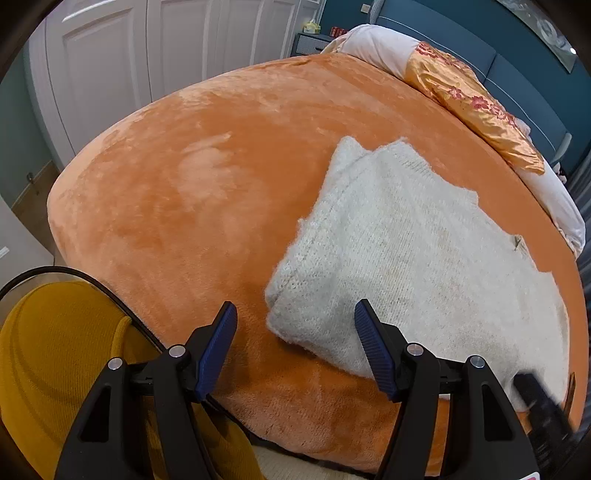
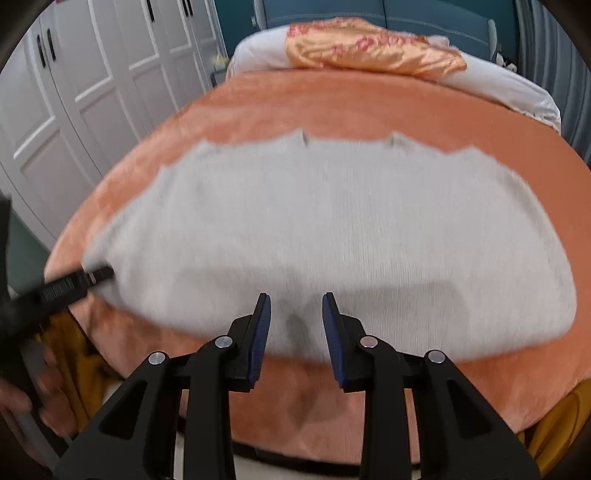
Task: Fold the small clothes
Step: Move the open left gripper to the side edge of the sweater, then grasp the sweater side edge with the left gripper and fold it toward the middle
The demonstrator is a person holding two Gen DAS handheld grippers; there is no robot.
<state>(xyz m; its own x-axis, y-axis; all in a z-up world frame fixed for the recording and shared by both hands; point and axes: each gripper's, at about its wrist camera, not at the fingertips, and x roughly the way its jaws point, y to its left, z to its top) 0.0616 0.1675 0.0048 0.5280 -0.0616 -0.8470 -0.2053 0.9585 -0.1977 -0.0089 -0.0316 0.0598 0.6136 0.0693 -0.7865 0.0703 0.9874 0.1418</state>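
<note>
A white knitted garment (image 1: 406, 251) lies partly folded on the orange plush bed cover (image 1: 184, 177), near the bed's front edge. My left gripper (image 1: 295, 314) is open and empty, held just above the garment's near left corner. In the right wrist view the garment (image 2: 332, 229) spreads wide and blurred across the cover (image 2: 332, 103). My right gripper (image 2: 296, 306) is open and empty over the garment's near edge. The left gripper's fingers (image 2: 74, 282) show at the garment's left corner.
A pillow with an orange floral satin cover (image 1: 480, 107) lies at the head of the bed. White wardrobe doors (image 1: 122, 62) stand on the left. A yellow fabric (image 1: 55, 350) lies below the bed's front edge. A blue headboard (image 2: 369, 11) stands behind.
</note>
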